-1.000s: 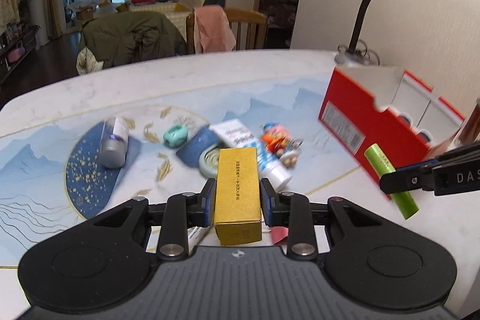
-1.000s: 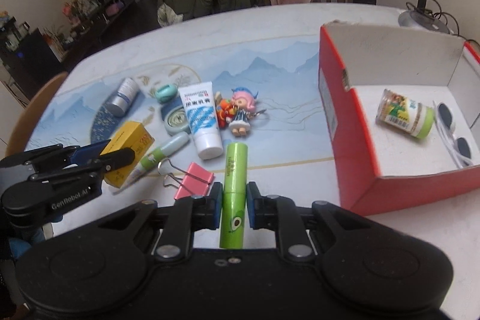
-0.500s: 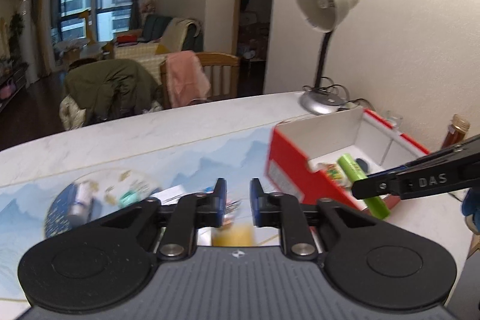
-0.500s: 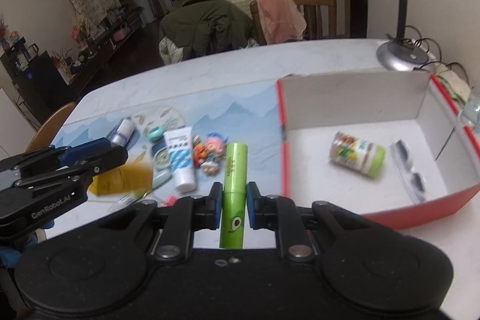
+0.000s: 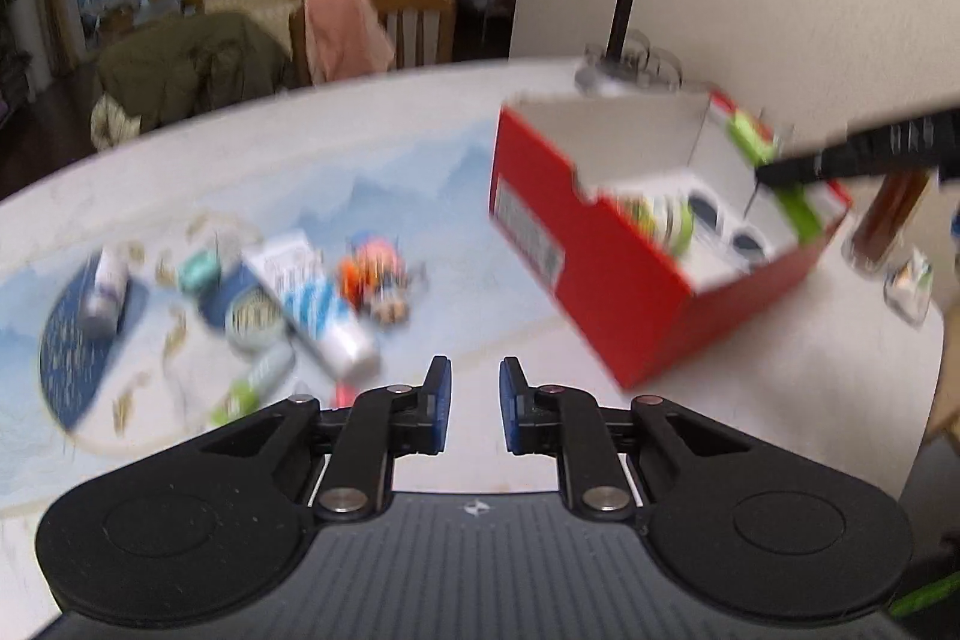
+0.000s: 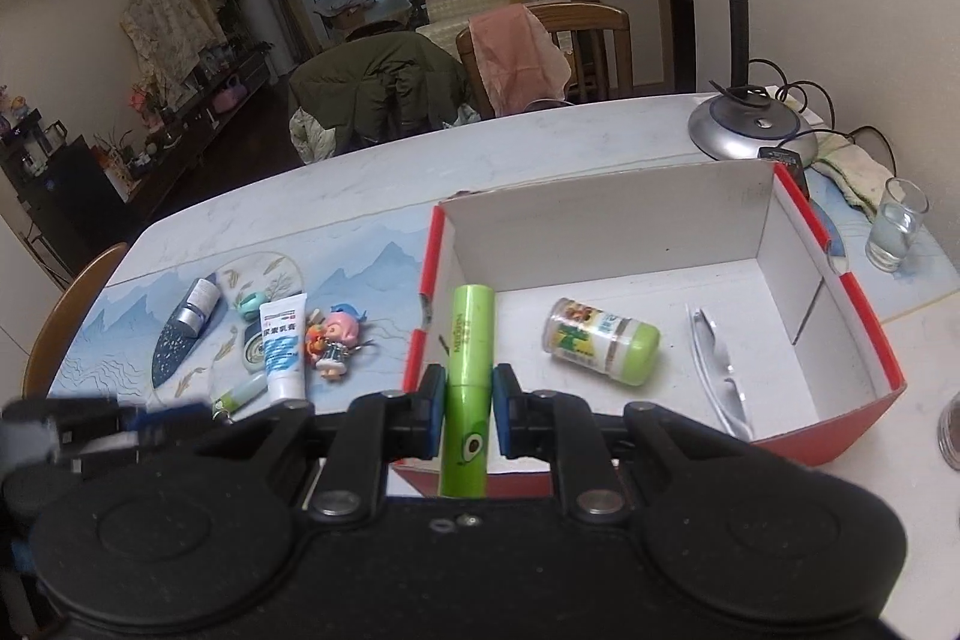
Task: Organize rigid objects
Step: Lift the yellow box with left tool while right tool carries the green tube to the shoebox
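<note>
Now your right gripper (image 6: 469, 418) is clamped on one smooth green tube (image 6: 470, 370), a slim cylinder with an avocado face printed near its base, held over the near wall of the red cardboard box (image 6: 864, 334). On the box's white floor lie one green-capped jar (image 6: 600, 340) on its side and one pair of clear glasses (image 6: 717, 376). Your left gripper (image 5: 471, 406) has its blue-padded fingers (image 5: 438, 400) drawn in with nothing between them. On the marble-look table (image 6: 420, 172) outside sit one white cream tube (image 6: 282, 346), one plastic figurine (image 6: 333, 340) and one silver canister (image 6: 197, 307).
</note>
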The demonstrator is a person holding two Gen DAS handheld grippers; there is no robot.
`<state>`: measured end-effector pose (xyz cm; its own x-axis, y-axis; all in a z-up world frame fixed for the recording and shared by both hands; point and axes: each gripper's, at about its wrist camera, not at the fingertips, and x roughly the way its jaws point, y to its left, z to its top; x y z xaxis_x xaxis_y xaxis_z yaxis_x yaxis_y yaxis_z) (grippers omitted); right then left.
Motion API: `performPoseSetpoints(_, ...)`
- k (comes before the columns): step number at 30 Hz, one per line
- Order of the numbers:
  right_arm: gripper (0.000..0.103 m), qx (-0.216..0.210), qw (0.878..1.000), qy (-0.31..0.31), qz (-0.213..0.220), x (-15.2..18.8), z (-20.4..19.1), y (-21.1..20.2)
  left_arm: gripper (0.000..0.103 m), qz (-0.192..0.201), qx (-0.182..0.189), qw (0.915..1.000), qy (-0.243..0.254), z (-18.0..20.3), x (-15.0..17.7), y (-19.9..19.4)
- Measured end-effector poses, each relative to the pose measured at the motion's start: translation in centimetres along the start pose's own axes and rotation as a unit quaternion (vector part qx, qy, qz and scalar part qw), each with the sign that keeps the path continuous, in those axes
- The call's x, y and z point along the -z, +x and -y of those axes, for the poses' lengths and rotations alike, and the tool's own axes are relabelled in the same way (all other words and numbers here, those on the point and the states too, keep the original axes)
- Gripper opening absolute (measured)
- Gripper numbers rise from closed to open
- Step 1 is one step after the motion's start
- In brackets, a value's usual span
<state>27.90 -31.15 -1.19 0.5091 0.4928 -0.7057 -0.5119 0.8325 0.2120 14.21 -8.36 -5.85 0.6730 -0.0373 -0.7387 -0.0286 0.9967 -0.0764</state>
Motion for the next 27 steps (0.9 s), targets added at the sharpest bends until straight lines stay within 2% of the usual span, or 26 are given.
performPoseSetpoints(3, 0.015, -0.007, 1.0, -0.003, -0.002, -0.2, 0.6, 0.1, 0.019, -0.032, 0.0, 0.9993, -0.018, 0.4, 1.5, 0.7)
performPoseSetpoints(5, 0.015, -0.012, 1.0, -0.004, -0.004, -0.4, 1.0, 0.2, 0.036, -0.048, -0.004, 0.9985, -0.028, 0.8, 2.4, 1.2)
performPoseSetpoints(7, 0.015, -0.016, 1.0, -0.006, -0.004, -0.5, 1.4, 0.3, 0.076, -0.06, -0.014, 0.9974, -0.037, 1.3, 3.1, 1.6)
performPoseSetpoints(8, 0.016, -0.017, 1.0, -0.007, -0.005, -0.6, 1.6, 0.4, 0.079, -0.064, -0.018, 0.9969, -0.043, 1.5, 3.4, 1.8)
performPoseSetpoints(11, 0.016, -0.021, 1.0, -0.009, -0.007, -0.8, 2.3, 0.6, 0.079, -0.085, -0.018, 0.9947, -0.055, 2.2, 4.2, 2.9)
performPoseSetpoints(15, 0.016, -0.024, 1.0, -0.015, -0.01, -1.0, 3.1, 0.7, 0.079, -0.105, -0.042, 0.9918, -0.059, 3.1, 5.1, 4.7)
performPoseSetpoints(20, 0.016, -0.027, 0.999, -0.018, -0.013, -1.2, 4.1, 0.9, 0.077, -0.11, -0.062, 0.9886, -0.081, 3.0, 5.6, 5.7)
performPoseSetpoints(22, 0.016, -0.029, 0.999, -0.018, -0.014, -1.3, 4.4, 0.8, 0.061, -0.114, -0.072, 0.9873, -0.084, 3.1, 5.6, 6.0)
performPoseSetpoints(24, 0.016, -0.029, 0.999, -0.02, -0.013, -1.4, 4.7, 0.8, 0.056, -0.113, -0.082, 0.9868, -0.083, 3.2, 5.8, 6.0)
performPoseSetpoints(27, 0.016, -0.03, 0.999, -0.02, -0.013, -1.4, 5.0, 0.8, 0.037, -0.109, -0.087, 0.9869, -0.082, 3.4, 5.6, 5.9)
